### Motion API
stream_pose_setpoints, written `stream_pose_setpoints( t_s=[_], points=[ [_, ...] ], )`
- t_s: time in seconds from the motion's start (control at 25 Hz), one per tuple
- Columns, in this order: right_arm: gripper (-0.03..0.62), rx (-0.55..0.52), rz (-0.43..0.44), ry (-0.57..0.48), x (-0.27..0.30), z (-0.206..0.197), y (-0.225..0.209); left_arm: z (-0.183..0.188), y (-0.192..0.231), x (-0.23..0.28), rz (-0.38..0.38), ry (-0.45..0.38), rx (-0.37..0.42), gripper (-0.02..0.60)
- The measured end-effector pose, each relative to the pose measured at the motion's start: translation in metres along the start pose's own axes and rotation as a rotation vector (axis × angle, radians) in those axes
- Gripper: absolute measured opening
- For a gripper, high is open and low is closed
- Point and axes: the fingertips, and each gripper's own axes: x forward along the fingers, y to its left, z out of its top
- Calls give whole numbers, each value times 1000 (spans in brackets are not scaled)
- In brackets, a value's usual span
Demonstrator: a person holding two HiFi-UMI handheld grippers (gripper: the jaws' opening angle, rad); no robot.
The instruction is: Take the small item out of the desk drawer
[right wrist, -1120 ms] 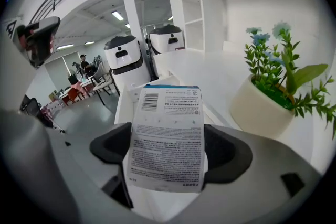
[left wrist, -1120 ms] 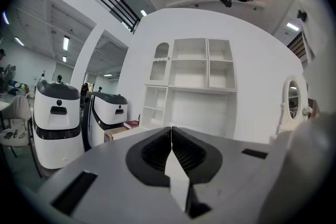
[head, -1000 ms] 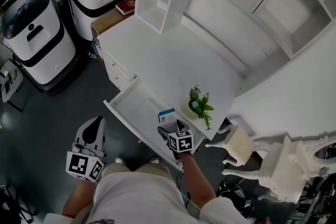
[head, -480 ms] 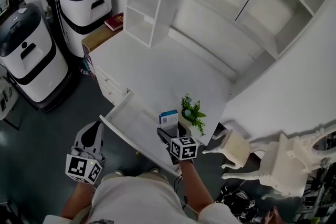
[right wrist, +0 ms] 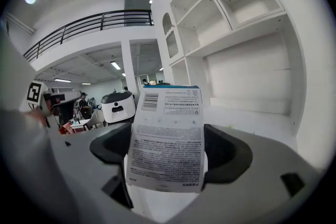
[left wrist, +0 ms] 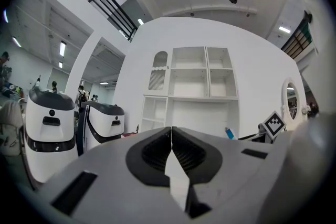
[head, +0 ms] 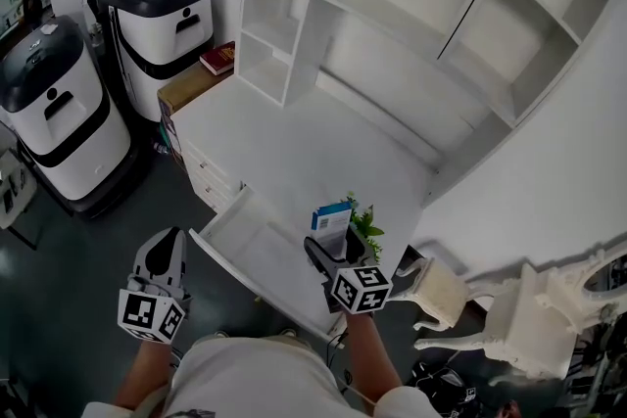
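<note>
Below the white tabletop (head: 294, 142), the drawer (head: 245, 245) stands pulled out, seemingly bare. Right tongs (head: 331, 245) grip the small box (head: 331, 218) upright above its rim, so removal looks done; only setting down remains. Left tongs (head: 167, 250), closed and empty, hover left of the drawer. Plant (head: 364, 222) crowds the box; bare tabletop lies beyond.

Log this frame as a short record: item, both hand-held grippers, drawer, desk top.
item: packet, small, printed, blue top edge, held upright above the drawer
right hand-held gripper: shut on the packet
left hand-held gripper: jaws together, nothing between them, left of the drawer
drawer: pulled open
desk top: potted plant near the front edge
</note>
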Motion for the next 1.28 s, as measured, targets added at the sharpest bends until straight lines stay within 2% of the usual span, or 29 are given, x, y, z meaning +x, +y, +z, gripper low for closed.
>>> stream_pose_setpoints(
  t_s=[0.48,0.84,1.28],
  points=[
    [445,-59,30,-196,-33,90,13,20,12,-1,41,-32,8,17],
    [445,-98,23,-271,-56,121,26,30,30,-1,72,-54,-1,17],
    [445,-139,-61,-300,-85,130,25,34,34,-3,70,-43,-14,17]
  ],
)
